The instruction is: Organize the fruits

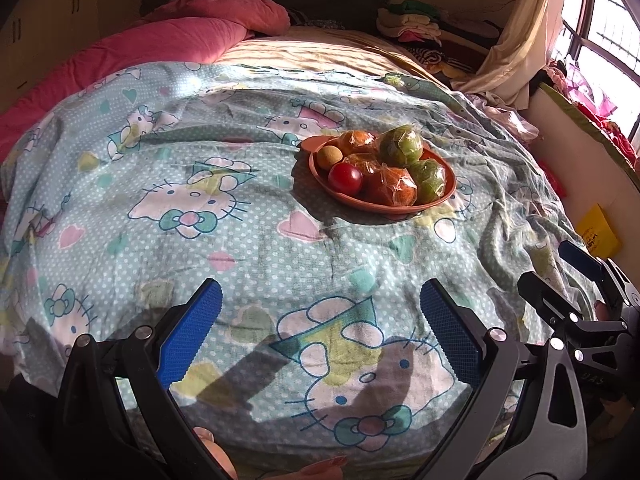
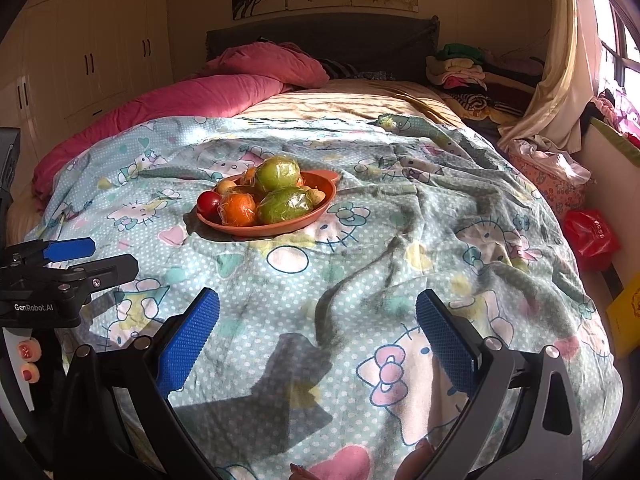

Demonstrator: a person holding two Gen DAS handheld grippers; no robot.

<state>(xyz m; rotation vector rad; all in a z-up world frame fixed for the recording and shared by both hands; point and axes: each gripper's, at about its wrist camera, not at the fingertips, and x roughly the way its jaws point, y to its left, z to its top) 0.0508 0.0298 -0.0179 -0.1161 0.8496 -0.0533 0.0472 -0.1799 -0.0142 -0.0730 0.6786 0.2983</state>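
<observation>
An orange-brown plate (image 1: pixel 316 170) (image 2: pixel 324 194) sits on the patterned bedspread, piled with fruit. It holds wrapped green fruits (image 1: pixel 401 145) (image 2: pixel 278 172), wrapped orange fruits (image 1: pixel 392 187) (image 2: pixel 239 209), a red tomato-like fruit (image 1: pixel 345 178) (image 2: pixel 208 202) and a small tan fruit (image 1: pixel 329 157). My left gripper (image 1: pixel 320 332) is open and empty, low over the near bedspread, well short of the plate. My right gripper (image 2: pixel 318 332) is open and empty, also near the bed's front. The right gripper shows at the right edge of the left wrist view (image 1: pixel 560 276); the left gripper shows at the left edge of the right wrist view (image 2: pixel 94 258).
A pink quilt (image 1: pixel 160 40) (image 2: pixel 224 88) lies at the far left of the bed. Folded clothes (image 2: pixel 460 68) are heaped at the far right by a curtain (image 2: pixel 560 80). A red bag (image 2: pixel 592 240) and a yellow box (image 1: pixel 598 230) lie beside the bed on the right.
</observation>
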